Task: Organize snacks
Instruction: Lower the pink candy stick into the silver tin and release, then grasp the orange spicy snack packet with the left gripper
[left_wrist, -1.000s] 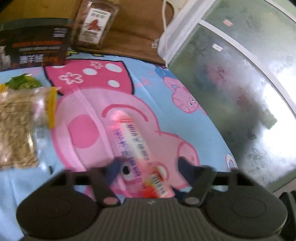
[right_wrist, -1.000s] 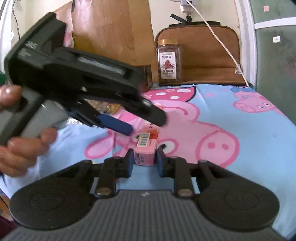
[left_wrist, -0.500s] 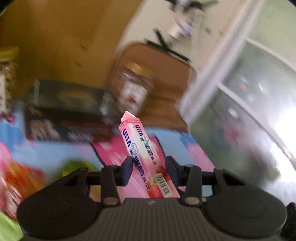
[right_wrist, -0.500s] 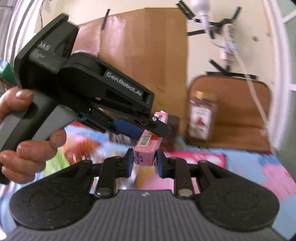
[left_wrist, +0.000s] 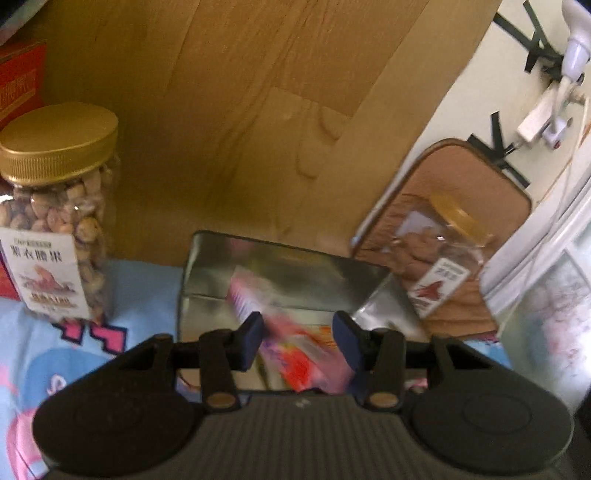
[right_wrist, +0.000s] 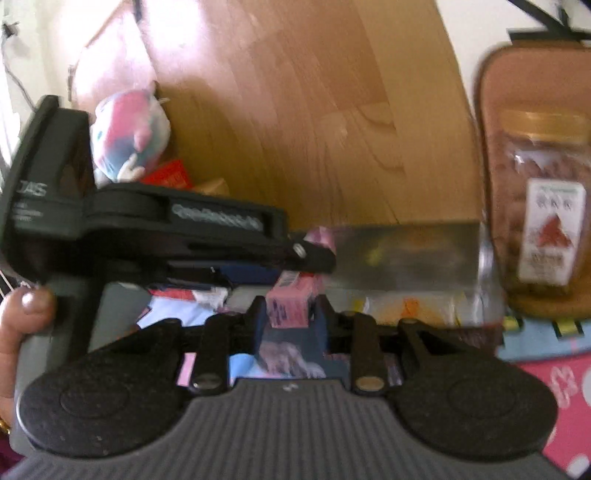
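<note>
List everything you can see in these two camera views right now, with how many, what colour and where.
pink snack box: one, pink, between both grippers, over the tin
metal tin: one, silver, open, against the wooden board
nut jars: two, clear with gold lids, either side of the tin
wooden board: one, brown, behind
cartoon cloth: one, blue and pink, underneath
plush toy: one, white-pink, far left
left gripper: jaws opening
right gripper: jaws opening
hand: one, holding left gripper

The shiny tin (left_wrist: 280, 266) is open on top. A nut jar (left_wrist: 55, 206) stands at its left, another jar (left_wrist: 443, 251) at its right.
</note>
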